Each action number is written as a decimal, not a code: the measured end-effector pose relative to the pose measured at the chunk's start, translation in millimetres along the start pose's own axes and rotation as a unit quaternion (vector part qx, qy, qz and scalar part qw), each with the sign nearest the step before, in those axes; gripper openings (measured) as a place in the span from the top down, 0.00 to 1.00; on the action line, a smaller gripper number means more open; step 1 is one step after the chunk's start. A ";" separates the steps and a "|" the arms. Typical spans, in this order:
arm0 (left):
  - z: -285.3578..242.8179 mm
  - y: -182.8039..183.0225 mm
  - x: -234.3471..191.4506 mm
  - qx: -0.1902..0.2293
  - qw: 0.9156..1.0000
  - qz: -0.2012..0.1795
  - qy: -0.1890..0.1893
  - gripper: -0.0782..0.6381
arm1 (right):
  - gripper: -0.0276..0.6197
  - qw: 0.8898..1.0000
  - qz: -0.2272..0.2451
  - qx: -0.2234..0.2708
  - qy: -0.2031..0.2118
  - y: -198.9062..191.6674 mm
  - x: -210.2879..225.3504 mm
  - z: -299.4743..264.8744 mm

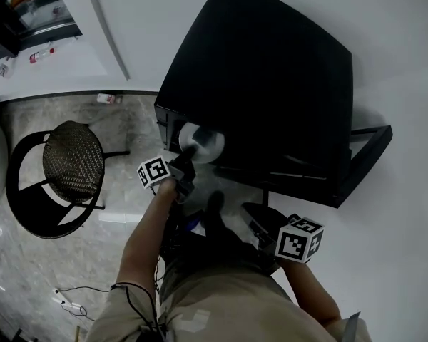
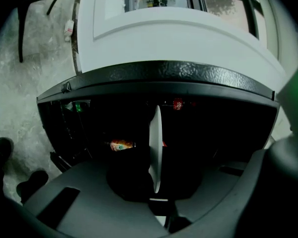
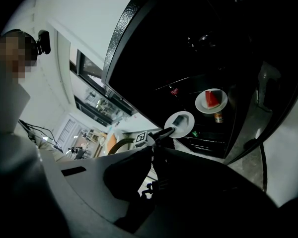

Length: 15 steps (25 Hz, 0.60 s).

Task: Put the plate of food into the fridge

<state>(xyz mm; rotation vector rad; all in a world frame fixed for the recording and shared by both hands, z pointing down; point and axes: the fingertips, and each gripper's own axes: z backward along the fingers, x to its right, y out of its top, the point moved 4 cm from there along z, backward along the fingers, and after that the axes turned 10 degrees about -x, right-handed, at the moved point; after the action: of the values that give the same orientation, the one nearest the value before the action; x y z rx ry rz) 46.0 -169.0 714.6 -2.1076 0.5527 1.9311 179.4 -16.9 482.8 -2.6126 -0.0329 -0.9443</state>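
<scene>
Person seen from above: khaki clothing (image 1: 228, 298); thin black cable (image 1: 132, 291) along the left arm. Left gripper (image 1: 189, 152), at the fridge (image 1: 271, 70) opening, and right gripper (image 1: 260, 219), beside the fridge's door: black bodies, white cubes bearing black square markers.

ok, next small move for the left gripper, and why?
Probably ease the left gripper forward, keeping the plate level. Its jaws are shut on the plate's rim, and the plate hangs at the mouth of the open fridge, not yet set on a shelf.
</scene>
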 end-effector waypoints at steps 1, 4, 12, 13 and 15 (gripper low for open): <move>-0.4 0.4 -1.2 0.001 1.000 0.000 -0.001 0.87 | 0.91 1.000 -0.002 -0.001 0.000 -1.3 0.7 -0.2; -2.0 1.9 -4.0 0.006 1.000 0.005 -0.004 0.87 | 0.91 1.000 -0.007 -0.002 -0.003 -4.2 2.1 -0.3; -10.1 7.1 -6.2 0.026 0.999 0.013 -0.015 0.87 | 0.91 1.000 -0.009 -0.002 -0.010 -3.0 2.3 -0.4; -11.4 7.8 -6.2 0.030 0.999 0.014 -0.016 0.87 | 0.91 1.000 -0.009 -0.002 -0.010 -2.8 2.3 -0.5; -14.1 9.3 -6.5 0.039 0.999 0.021 -0.020 0.86 | 0.91 1.000 -0.008 -0.003 -0.010 -2.6 2.9 -0.8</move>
<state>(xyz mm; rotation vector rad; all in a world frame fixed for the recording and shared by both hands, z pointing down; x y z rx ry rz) 54.5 -182.5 723.3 -2.0211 0.6584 1.9360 180.8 -15.1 486.0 -2.6319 -0.0567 -0.9258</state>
